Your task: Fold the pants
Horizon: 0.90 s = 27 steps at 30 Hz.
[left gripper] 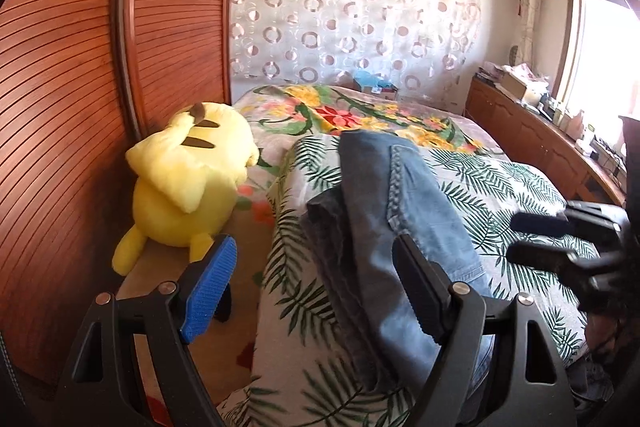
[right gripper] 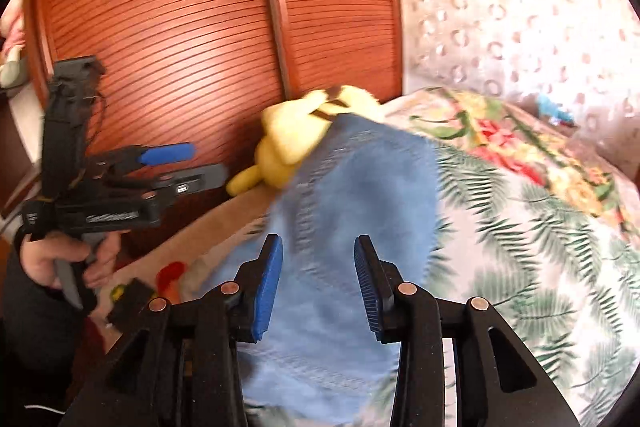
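Note:
Blue jeans lie folded lengthwise on the leaf-print bedcover, with a darker fold showing along their left edge. My left gripper hovers open over their near end, one pad left of the cloth and one over it, gripping nothing. In the right wrist view the jeans stretch away under my right gripper, which stands open with the pads apart and no cloth pinched. A hand holds the left gripper at the left, off the bed. The right gripper shows at the right edge of the left wrist view.
A yellow plush toy lies at the bed's left edge against slatted wooden wardrobe doors. A floral blanket covers the far bed. A low wooden cabinet with clutter runs under the window on the right.

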Motion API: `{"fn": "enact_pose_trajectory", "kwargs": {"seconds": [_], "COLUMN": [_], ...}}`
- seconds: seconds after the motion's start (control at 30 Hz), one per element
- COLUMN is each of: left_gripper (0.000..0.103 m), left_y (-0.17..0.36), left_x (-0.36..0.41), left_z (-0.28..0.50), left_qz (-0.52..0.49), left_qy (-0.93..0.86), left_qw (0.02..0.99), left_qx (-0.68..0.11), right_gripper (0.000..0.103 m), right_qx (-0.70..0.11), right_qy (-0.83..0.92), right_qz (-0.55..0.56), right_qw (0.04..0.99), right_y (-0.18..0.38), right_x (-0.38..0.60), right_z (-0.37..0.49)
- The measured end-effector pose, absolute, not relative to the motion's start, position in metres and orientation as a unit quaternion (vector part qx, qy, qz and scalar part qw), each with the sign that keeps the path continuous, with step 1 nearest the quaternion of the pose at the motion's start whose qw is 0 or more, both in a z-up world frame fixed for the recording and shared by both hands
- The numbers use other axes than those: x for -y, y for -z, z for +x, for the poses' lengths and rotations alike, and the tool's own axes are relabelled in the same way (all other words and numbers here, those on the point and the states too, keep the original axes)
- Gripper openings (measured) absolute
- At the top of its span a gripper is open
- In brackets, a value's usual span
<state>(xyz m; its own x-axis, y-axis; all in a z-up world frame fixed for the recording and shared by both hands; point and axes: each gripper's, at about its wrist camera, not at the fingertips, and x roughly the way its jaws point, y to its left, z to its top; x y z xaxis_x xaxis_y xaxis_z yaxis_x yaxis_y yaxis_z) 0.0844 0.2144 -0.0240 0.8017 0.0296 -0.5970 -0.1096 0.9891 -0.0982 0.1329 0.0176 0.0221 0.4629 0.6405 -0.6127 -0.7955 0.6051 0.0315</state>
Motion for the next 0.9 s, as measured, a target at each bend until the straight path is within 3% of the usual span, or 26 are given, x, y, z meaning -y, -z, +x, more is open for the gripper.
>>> {"fn": "enact_pose_trajectory", "kwargs": {"seconds": [0.13,0.6,0.7,0.77,0.9], "left_gripper": [0.081,0.081,0.081,0.082,0.082], "left_y": [0.03,0.08,0.095,0.099,0.096], "left_x": [-0.204,-0.216,-0.222,-0.222,-0.218], "left_z": [0.112,0.187,0.191,0.192,0.197], "left_qz": [-0.051,-0.051,-0.064,-0.073,-0.066], "left_qy": [-0.023,-0.028,-0.026,-0.019,-0.009], "left_qw": [0.944,0.916,0.908,0.907,0.91], "left_qx": [-0.324,-0.398,-0.413,-0.414,-0.409], "right_gripper": [0.048,0.052,0.06,0.073,0.076], "right_qx": [-0.301,-0.369,-0.38,-0.383,-0.407], "right_qy": [-0.397,-0.404,-0.415,-0.417,-0.435], "right_qz": [-0.147,-0.168,-0.158,-0.144,-0.099], "right_qw": [0.855,0.82,0.811,0.812,0.797], "right_y": [-0.012,0.03,0.039,0.042,0.051], "right_x": [-0.025,-0.116,-0.123,-0.119,-0.114], "right_z": [0.167,0.284,0.294,0.307,0.324]}}
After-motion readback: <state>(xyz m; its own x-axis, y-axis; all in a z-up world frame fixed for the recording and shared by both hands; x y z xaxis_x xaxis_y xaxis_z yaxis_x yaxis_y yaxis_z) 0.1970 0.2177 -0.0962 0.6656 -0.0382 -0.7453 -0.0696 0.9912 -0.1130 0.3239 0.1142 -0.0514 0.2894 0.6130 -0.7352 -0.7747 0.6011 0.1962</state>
